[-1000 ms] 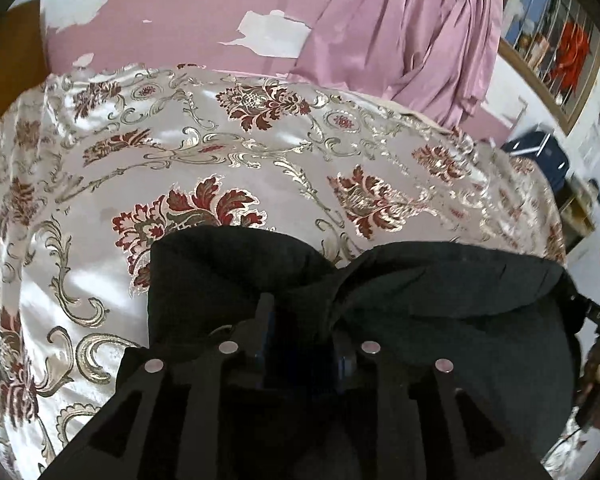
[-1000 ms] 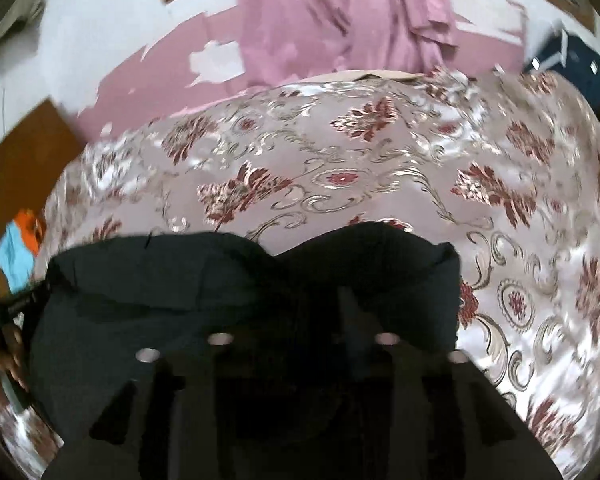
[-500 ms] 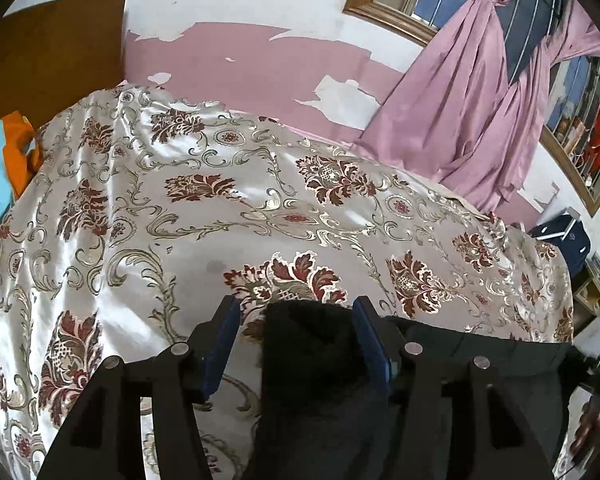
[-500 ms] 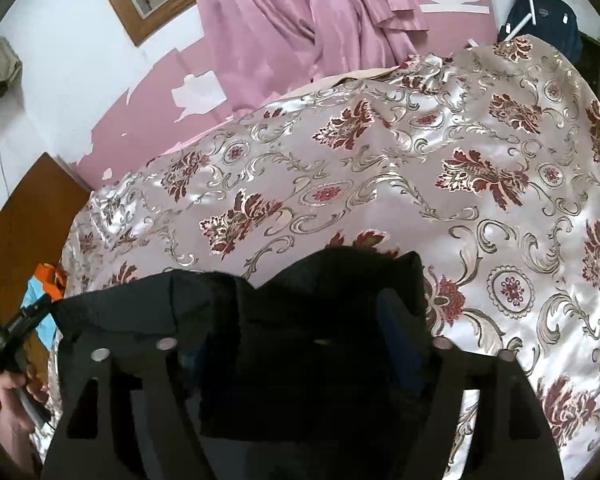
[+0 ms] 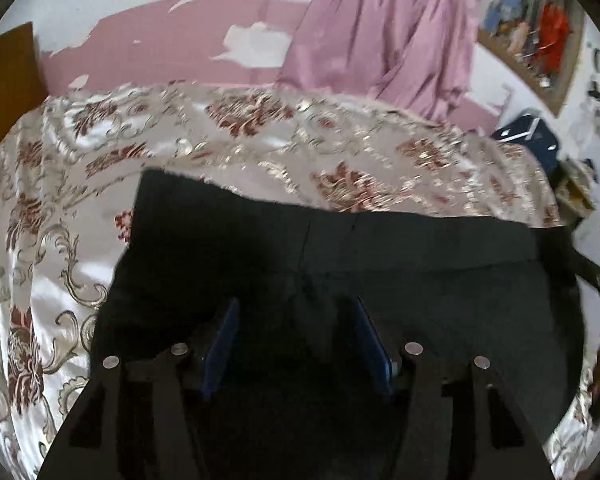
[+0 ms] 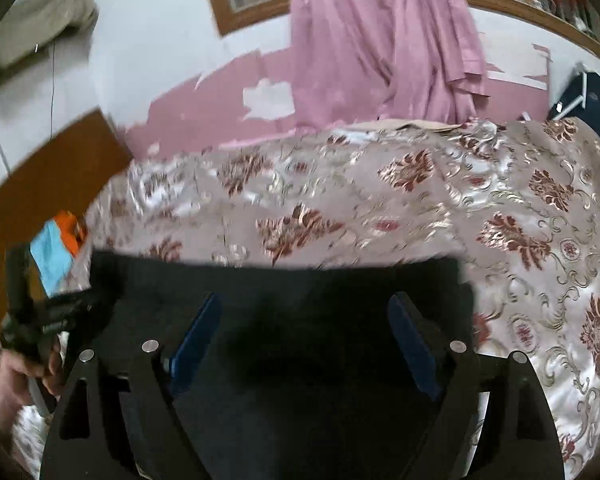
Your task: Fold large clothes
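Bed (image 5: 80, 208) under the floral satin cover filled both views; everything below is placed relative to it. Pink curtain (image 6: 380, 40) hung behind its far edge, well apart from the work.

Black garment (image 5: 380, 264) lay flat across the near part of the bed, far edge running roughly straight side to side, a centre seam visible in the left view. Looked like a fold had just been laid down, but I couldn't tell how many layers.

Left gripper (image 5: 296, 336) sat over the garment's left half, jaws parted, blue pads clear of the cloth, nothing pinched. Right gripper (image 6: 304, 336) sat over the right half, jaws opening wide, cloth below them but not clamped.

Step in hand, my read: release and clear after the fold.
- Lift both off together so neither drags a layer back.
- Satin looked slick; the garment could slide, so go up, not sideways.
- Check that the far edge is still straight before regripping.
- For the next fold, take both near corners, pinching every layer.

Frames were motion-blurred; small wrinkles unreadable.
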A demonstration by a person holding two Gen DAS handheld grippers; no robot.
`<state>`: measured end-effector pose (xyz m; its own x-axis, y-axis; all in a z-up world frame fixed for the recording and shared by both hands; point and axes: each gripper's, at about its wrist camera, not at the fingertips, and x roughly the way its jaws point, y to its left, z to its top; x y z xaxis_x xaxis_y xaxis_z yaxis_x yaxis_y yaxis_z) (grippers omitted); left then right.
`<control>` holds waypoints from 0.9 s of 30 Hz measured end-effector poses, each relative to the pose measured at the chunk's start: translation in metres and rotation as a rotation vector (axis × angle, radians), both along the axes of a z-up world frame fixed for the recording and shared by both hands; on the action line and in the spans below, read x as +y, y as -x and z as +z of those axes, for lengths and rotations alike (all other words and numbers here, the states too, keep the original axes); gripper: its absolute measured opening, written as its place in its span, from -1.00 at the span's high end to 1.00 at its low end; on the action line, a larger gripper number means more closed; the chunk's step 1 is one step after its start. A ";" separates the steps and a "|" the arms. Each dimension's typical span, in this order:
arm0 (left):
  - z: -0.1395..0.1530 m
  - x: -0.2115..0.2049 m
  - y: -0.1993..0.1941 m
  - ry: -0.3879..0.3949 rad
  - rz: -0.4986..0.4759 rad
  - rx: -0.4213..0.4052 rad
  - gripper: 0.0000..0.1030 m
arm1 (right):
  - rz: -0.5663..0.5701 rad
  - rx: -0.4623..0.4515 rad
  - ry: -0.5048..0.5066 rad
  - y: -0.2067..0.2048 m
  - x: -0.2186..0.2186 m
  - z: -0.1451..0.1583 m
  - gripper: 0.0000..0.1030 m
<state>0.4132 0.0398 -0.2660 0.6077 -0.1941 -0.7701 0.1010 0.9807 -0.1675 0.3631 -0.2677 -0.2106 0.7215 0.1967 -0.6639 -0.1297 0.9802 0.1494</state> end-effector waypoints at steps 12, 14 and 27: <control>-0.034 -0.003 -0.027 -0.094 0.043 0.071 -0.11 | 0.004 0.286 0.144 -0.029 0.055 -0.083 -0.83; -0.037 -0.002 -0.029 -0.088 0.045 0.076 -0.11 | 0.003 0.301 0.150 -0.033 0.057 -0.089 -0.86; -0.044 -0.005 -0.022 -0.122 0.046 0.009 -0.18 | -0.002 0.225 0.181 -0.029 0.060 -0.096 -0.95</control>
